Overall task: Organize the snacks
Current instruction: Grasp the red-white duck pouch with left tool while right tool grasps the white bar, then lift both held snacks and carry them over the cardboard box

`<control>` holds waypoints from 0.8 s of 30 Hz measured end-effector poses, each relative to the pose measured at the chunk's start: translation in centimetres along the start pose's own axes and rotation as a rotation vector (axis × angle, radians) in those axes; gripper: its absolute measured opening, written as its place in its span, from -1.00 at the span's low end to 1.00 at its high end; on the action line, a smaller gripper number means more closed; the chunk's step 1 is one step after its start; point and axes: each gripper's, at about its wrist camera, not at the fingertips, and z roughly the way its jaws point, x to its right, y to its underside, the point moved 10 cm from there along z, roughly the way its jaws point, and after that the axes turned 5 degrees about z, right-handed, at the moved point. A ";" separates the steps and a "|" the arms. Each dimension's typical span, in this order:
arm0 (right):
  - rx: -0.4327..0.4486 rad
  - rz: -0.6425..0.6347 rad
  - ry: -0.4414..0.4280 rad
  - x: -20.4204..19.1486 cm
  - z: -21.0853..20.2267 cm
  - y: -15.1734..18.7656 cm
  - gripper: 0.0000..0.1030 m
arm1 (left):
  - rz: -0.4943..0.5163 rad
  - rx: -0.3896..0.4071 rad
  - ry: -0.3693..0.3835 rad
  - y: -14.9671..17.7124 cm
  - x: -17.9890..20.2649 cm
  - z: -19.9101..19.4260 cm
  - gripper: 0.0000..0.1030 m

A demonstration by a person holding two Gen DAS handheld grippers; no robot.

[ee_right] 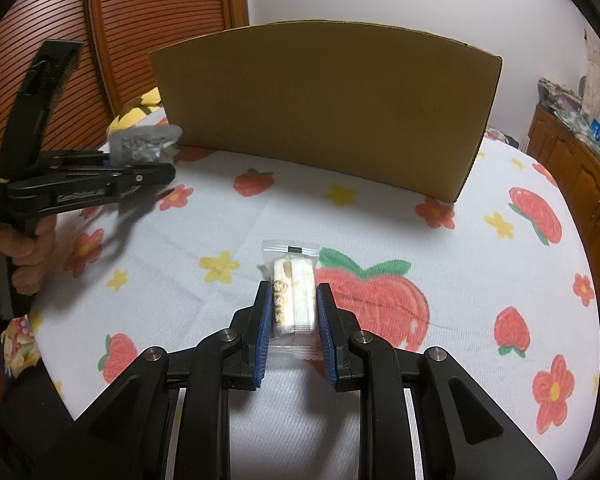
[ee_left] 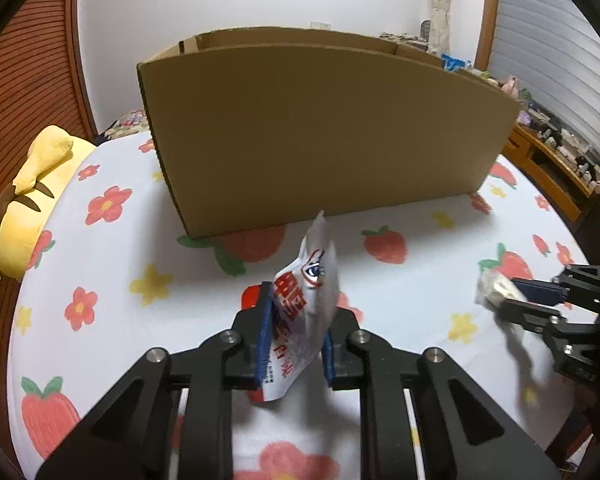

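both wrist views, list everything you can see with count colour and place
cardboard box: one, brown, standing at the back of the bed
bedsheet: one, white with strawberries and flowers, under everything
plush toy: one, yellow, left edge of the bed
silver snack packet: one, silver with red print, clamped in the left gripper
clear-wrapped snack: one, pale, clamped in the right gripper
wooden cabinet: one, brown, right of the bed, cluttered top
left gripper: black, blue pads, shut
right gripper: black, blue pads, shut
hand: one, on the left gripper's handle
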 end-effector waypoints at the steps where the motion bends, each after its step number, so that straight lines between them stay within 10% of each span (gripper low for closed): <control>1: 0.000 0.001 0.000 0.0 0.0 0.0 -0.61 | 0.001 0.006 0.007 0.0 0.3 -0.3 -0.68; 24: 0.110 0.040 0.029 0.7 -1.4 -0.3 -0.61 | 0.059 0.136 0.073 -3.5 4.8 -5.9 -0.68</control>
